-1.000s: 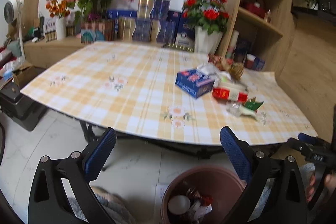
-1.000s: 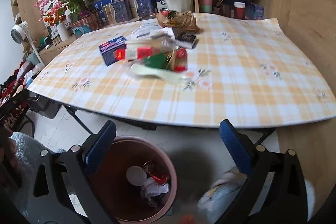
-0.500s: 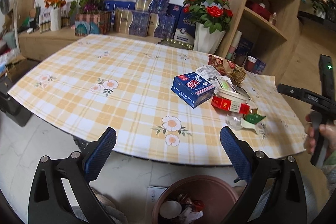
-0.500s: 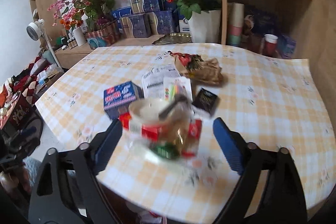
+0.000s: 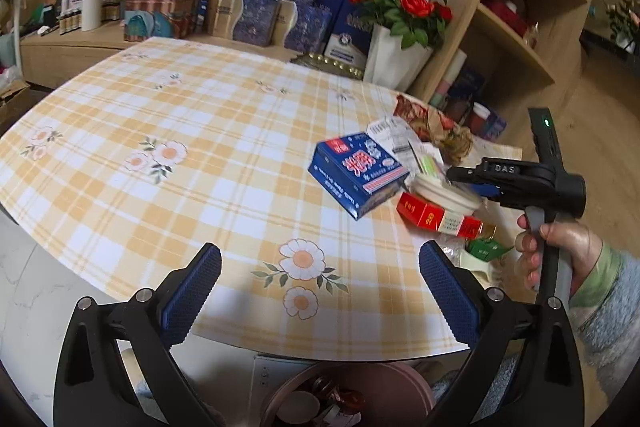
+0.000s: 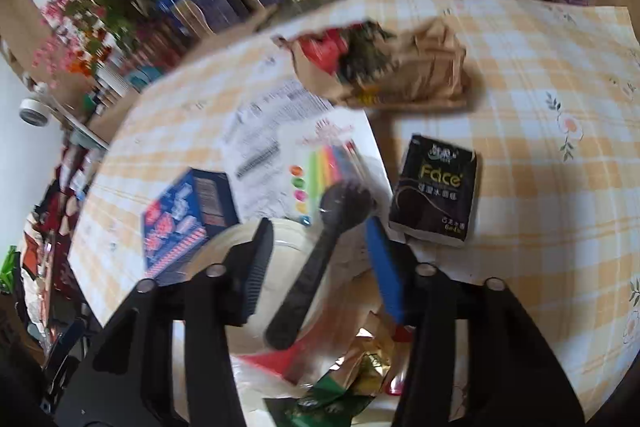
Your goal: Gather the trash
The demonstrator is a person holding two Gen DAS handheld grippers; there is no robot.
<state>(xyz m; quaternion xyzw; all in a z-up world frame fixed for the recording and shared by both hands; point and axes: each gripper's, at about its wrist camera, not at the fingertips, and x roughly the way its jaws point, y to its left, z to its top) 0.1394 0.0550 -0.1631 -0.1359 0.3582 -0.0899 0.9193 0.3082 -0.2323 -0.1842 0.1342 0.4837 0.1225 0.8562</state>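
Note:
The trash lies piled on the checked table: a blue box, a white cup, a red box and a brown paper bag. My right gripper hangs just over the white cup and its jaws are closing. A black spoon in the cup lies between them, with neither pad seen pressing on it. A hand holds the right gripper in the left wrist view. My left gripper stands open and empty over the table's near edge.
A brown bin with trash in it sits on the floor below the table edge. A black tissue pack, a receipt, a colourful sheet and green foil wrappers surround the cup. Flower pots, boxes and shelves line the far side.
My right gripper has swung from above the bin to over the pile on the table, and its jaws have narrowed around the cup's spoon. My left gripper has moved forward over the table edge.

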